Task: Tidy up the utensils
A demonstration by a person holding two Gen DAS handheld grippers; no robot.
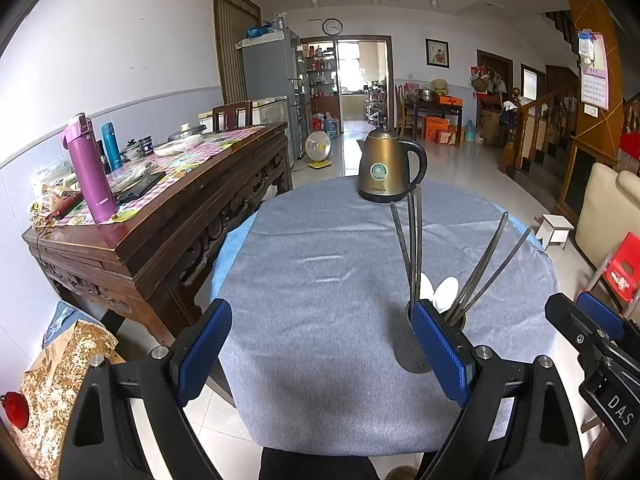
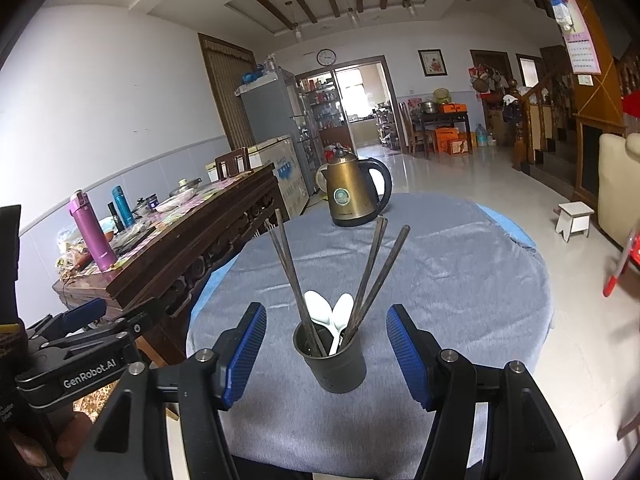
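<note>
Holder with chopsticks, spoons | 12 o'clock of right gripper, on surface | both fingers spread, empty | chopsticks stiff, slick: pinch mid-shaft | left gripper

Utensil cup looked matt dark metal; spoons glossy white plastic; chopsticks dull dark wood/metal, can't tell. Tablecloth was fuzzy grey cloth. Kettle was brushed bronze metal w/ glossy black handle.
</note>
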